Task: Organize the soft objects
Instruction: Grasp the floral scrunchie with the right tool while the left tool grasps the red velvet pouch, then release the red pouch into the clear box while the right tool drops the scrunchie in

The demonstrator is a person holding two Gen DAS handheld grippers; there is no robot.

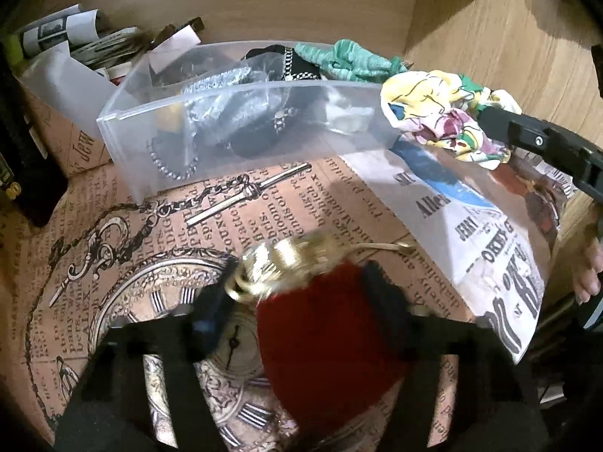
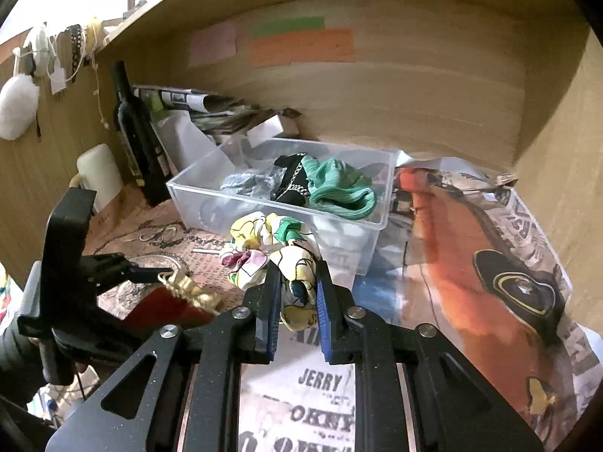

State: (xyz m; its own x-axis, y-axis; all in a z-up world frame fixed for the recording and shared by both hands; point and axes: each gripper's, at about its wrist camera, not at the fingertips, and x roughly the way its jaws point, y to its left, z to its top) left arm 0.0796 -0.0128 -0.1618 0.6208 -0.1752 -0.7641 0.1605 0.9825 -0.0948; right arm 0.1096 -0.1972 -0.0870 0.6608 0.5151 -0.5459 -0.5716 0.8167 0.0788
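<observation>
My right gripper point(image 2: 296, 282) is shut on a yellow-and-white floral scrunchie point(image 2: 271, 248) and holds it just in front of the clear plastic bin point(image 2: 196, 203); the scrunchie also shows in the left wrist view point(image 1: 441, 116) at the bin's right end. The bin point(image 1: 264, 173) holds a green scrunchie point(image 2: 339, 188), a black piece with a chain point(image 2: 292, 182) and a silvery one point(image 2: 241, 182). My left gripper point(image 1: 301, 286) is shut on a red pouch with a gold clasp point(image 1: 324, 339), low over the paper-covered shelf; the pouch also shows in the right wrist view point(image 2: 169, 301).
The shelf has wooden back and side walls point(image 2: 414, 94). A dark bottle point(image 2: 135, 135) and rolled papers point(image 2: 188, 101) stand left of the bin. A newspaper-print sheet point(image 1: 486, 233) and an orange car print point(image 2: 471, 248) cover the right side.
</observation>
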